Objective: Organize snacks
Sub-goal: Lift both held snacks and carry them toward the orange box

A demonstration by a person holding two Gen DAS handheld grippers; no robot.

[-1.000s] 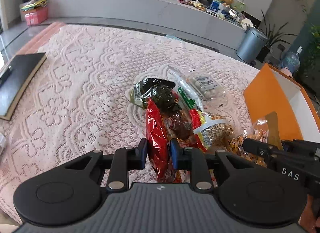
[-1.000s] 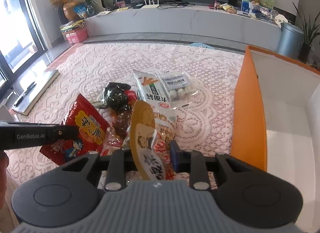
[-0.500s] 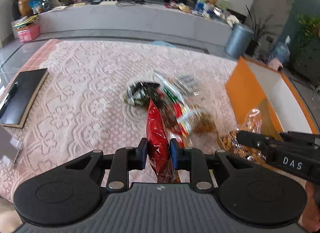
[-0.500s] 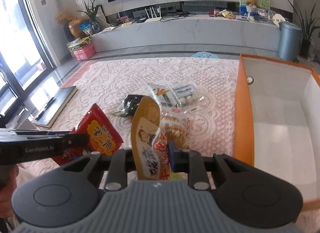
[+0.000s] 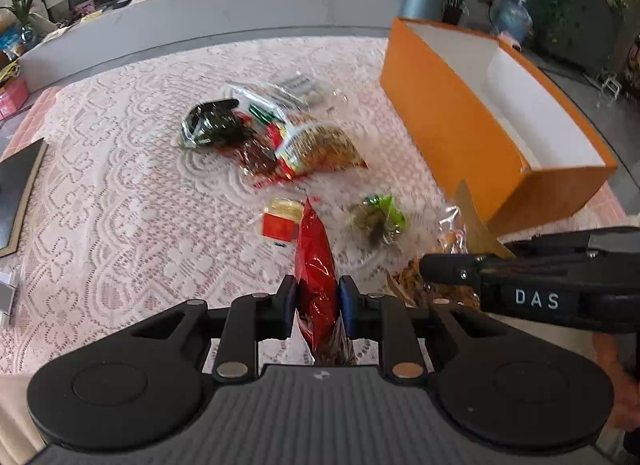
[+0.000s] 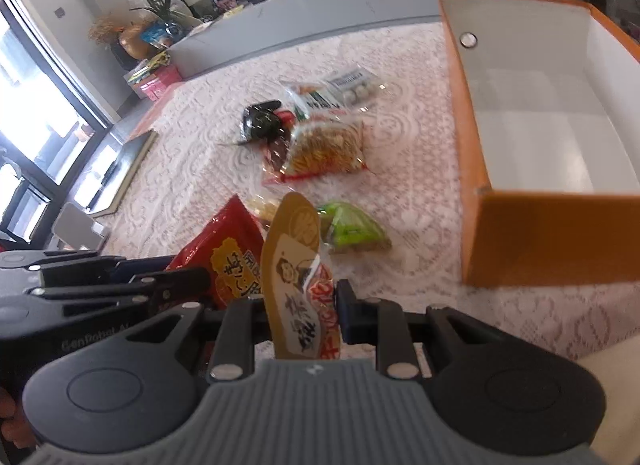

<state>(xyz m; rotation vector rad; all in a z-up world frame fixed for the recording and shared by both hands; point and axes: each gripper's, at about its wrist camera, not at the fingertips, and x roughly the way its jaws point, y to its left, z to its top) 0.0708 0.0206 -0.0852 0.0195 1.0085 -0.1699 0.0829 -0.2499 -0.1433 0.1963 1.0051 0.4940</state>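
My left gripper (image 5: 317,305) is shut on a red snack bag (image 5: 316,265), held edge-on above the lace cloth. My right gripper (image 6: 302,313) is shut on a tan snack packet (image 6: 298,277) with a cartoon figure and red lettering. In the right wrist view the left gripper (image 6: 176,285) shows at the left with the red snack bag (image 6: 228,249). In the left wrist view the right gripper (image 5: 444,269) shows at the right with its clear-and-tan packet (image 5: 460,241). The open orange box (image 5: 460,125), white inside and with nothing in it (image 6: 540,225), stands to the right of both.
A pile of snack bags (image 5: 288,137) lies mid-cloth, with a green packet (image 5: 378,219) and a small red-and-yellow packet (image 5: 280,219) nearer. A dark board (image 5: 16,185) lies at the left edge. A long grey bench (image 5: 200,25) runs behind the cloth.
Both grippers have carried their packets to the right, away from the pile and closer to the orange box. The green packet and the small red-and-yellow packet now show on the cloth.
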